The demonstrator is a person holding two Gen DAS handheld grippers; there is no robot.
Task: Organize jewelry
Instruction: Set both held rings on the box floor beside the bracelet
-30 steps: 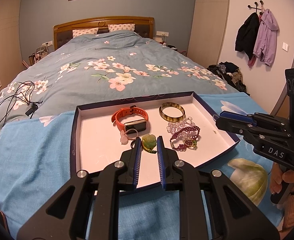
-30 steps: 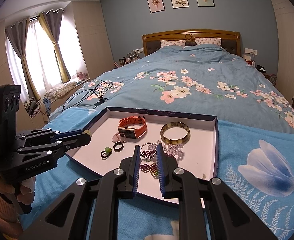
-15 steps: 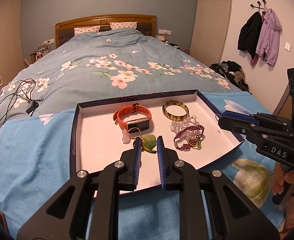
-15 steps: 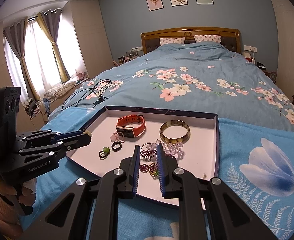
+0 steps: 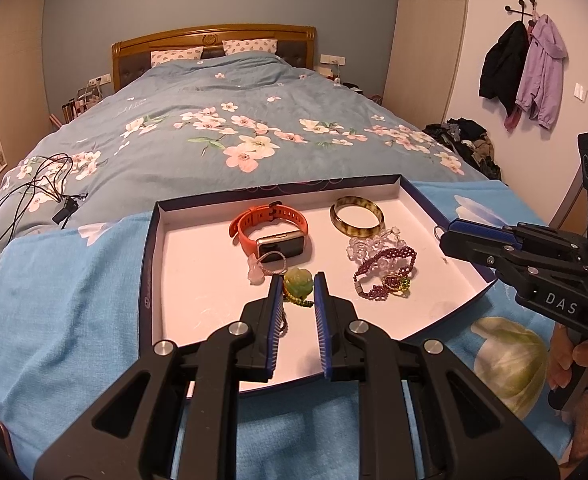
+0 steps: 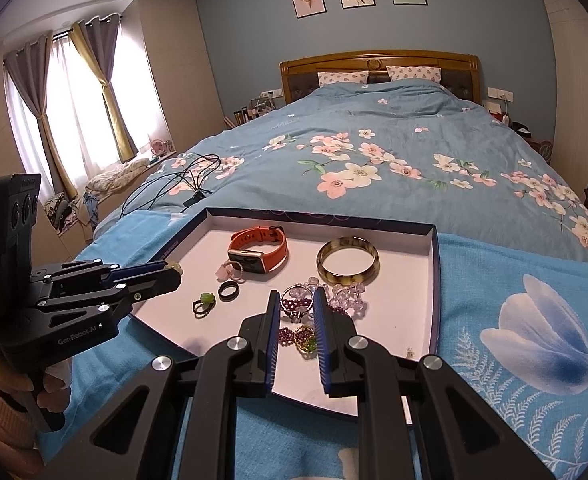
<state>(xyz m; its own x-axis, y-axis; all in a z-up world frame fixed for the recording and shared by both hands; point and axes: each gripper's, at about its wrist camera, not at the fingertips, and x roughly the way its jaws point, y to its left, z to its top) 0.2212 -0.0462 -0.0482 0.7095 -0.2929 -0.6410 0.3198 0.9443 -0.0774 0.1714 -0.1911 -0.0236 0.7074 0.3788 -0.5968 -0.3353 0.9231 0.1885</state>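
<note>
A shallow white tray (image 5: pixel 198 280) with a dark blue rim lies on the bed. In it are an orange watch (image 5: pixel 272 232), a brown bangle (image 5: pixel 357 216), a clear bead bracelet (image 5: pixel 373 246), a purple bead bracelet (image 5: pixel 385 272), a pink-stone ring (image 5: pixel 256 274), a black ring (image 6: pixel 228 291) and a green beaded ring (image 6: pixel 205 300). My left gripper (image 5: pixel 297 280) hovers over the tray's near left, shut on a pale green jade flower (image 5: pixel 298 283). My right gripper (image 6: pixel 297 294) hovers over the bracelets, shut on a thin silver ring (image 6: pixel 294 288).
The tray rests on a light blue flowered cloth (image 5: pixel 54 300) over a floral bedspread. A black cable (image 5: pixel 22 196) lies on the bed to the left. Jackets (image 5: pixel 521 68) hang on the right wall. A hand (image 6: pixel 50 384) grips each gripper's handle.
Both grippers keep their hold and hover nearly still. The left wrist view has drifted slightly, so the tray sits a little further right in it.
</note>
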